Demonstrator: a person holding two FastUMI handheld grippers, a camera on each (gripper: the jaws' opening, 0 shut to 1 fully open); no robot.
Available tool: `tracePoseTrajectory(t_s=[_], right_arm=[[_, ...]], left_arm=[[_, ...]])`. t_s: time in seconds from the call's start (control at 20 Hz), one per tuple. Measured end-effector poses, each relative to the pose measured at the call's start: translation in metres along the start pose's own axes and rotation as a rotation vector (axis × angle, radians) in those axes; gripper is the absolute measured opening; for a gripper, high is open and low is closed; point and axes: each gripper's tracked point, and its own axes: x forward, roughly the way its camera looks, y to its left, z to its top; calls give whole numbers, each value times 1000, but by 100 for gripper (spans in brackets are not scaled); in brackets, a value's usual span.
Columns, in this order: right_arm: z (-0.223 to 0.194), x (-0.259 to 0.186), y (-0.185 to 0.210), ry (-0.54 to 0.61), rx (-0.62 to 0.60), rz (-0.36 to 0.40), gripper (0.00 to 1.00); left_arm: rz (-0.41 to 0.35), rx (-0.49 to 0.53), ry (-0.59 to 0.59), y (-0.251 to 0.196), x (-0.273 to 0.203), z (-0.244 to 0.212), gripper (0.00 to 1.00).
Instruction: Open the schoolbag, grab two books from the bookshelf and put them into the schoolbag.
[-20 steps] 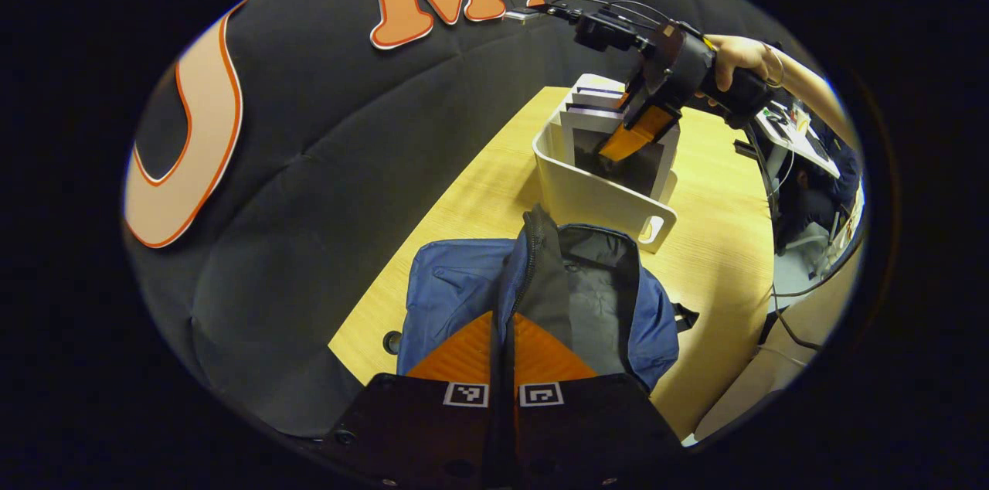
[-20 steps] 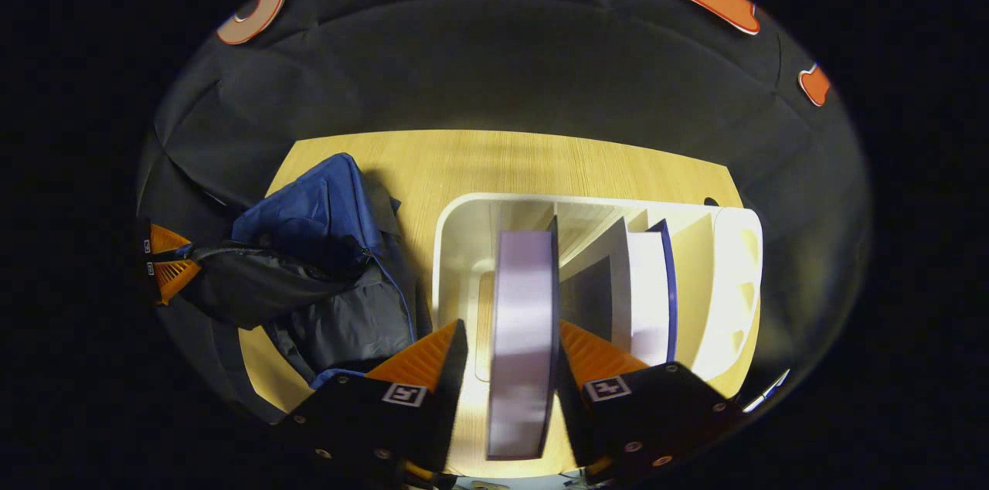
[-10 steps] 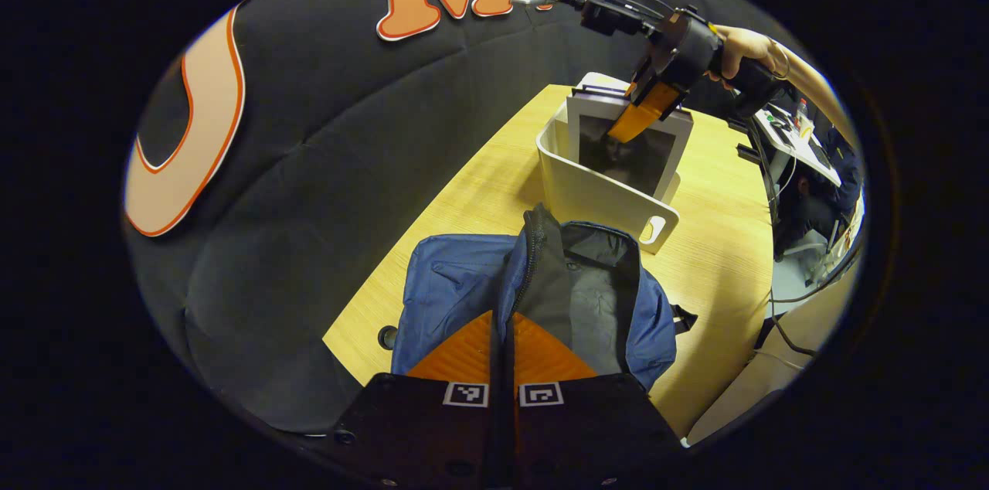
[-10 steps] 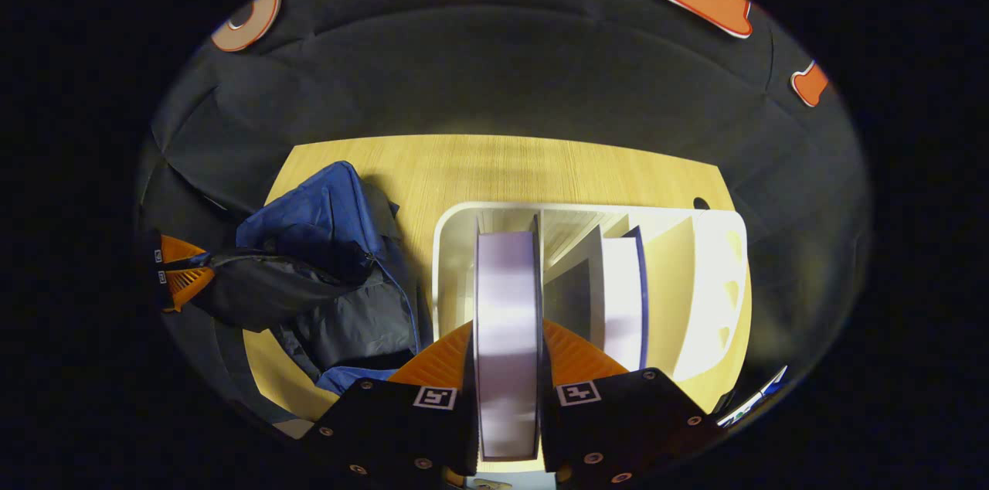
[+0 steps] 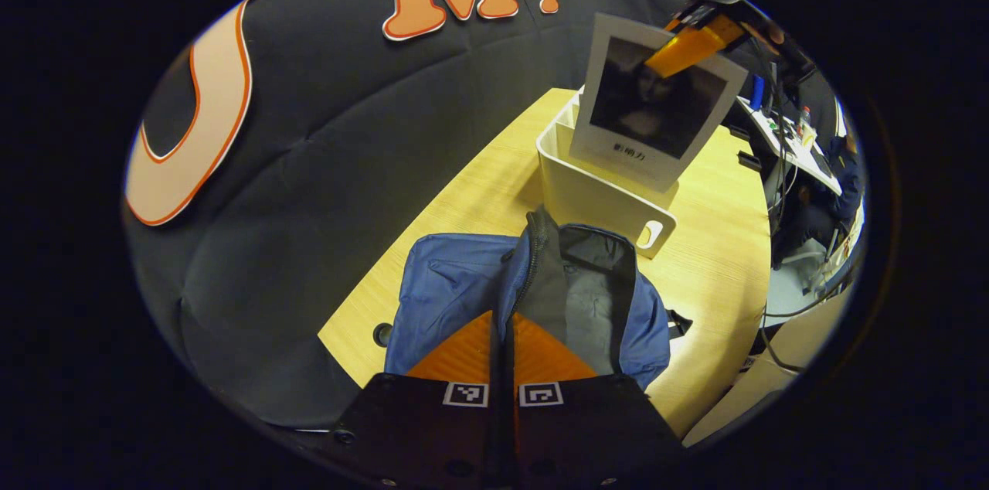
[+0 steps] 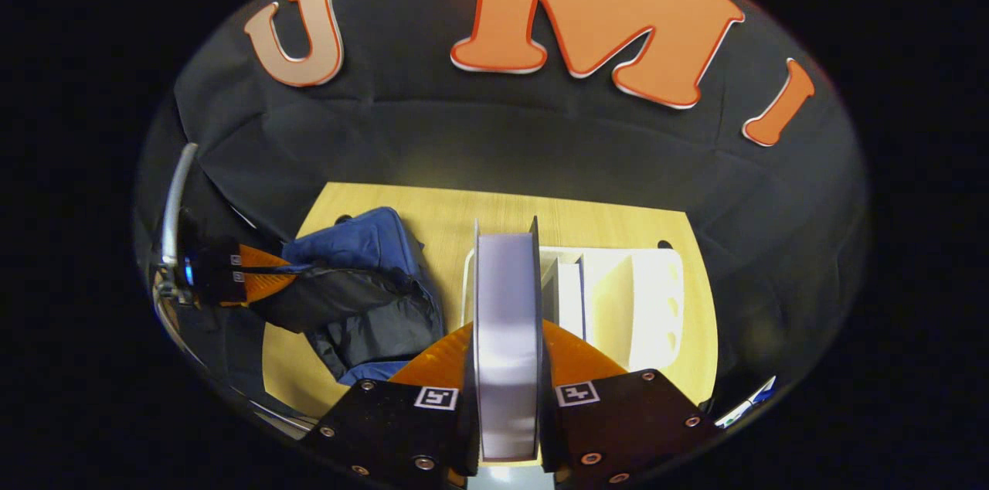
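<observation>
The blue schoolbag [image 5: 452, 289] lies on the wooden table [image 5: 718, 258] with its grey inside [image 5: 587, 297] exposed. My left gripper [image 5: 502, 320] is shut on the bag's dark flap edge, holding it up; the right gripper view shows the left gripper [image 6: 259, 283] gripping that flap [image 6: 340, 297]. My right gripper [image 6: 506, 328] is shut on a white book [image 6: 506, 273], seen edge-on. In the left gripper view that book [image 5: 657, 107], with a dark picture on its cover, hangs clear above the white bookshelf bin [image 5: 599, 200] under the right gripper [image 5: 691, 45]. Another book [image 6: 570, 297] stands in the bin [image 6: 649, 297].
The bin stands just beyond the bag on the table. A round cable hole [image 5: 380, 334] sits near the table's edge by the bag. Past the table's far side are a cluttered desk [image 5: 788, 138] and hanging cables [image 5: 780, 304].
The right gripper closed on the book and lifted it up out of the bin. The left gripper kept hold of the bag's flap and barely moved.
</observation>
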Motion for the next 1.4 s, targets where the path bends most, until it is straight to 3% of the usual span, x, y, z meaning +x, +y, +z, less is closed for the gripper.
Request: tracePoseTrajectory(t_s=[0.15, 0.4, 0.85, 1.05, 1.2, 1.4], right_arm=[[5, -36, 7, -92, 114, 45, 31], [-28, -63, 42, -204, 455, 203, 31], [-129, 23, 100, -179, 932, 398, 30], [-148, 66, 121, -214, 1021, 415, 30], [-141, 88, 136, -269, 1085, 430, 30], [-132, 127, 163, -259, 1128, 439, 30]], left_arm=[[14, -28, -14, 1, 0, 0, 0], [50, -32, -38, 2, -8, 3, 1], [44, -12, -40, -16, -30, 15, 0], [32, 24, -34, -30, -33, 27, 0], [24, 49, -19, -38, -32, 28, 0], [15, 81, -9, -46, -30, 27, 0]])
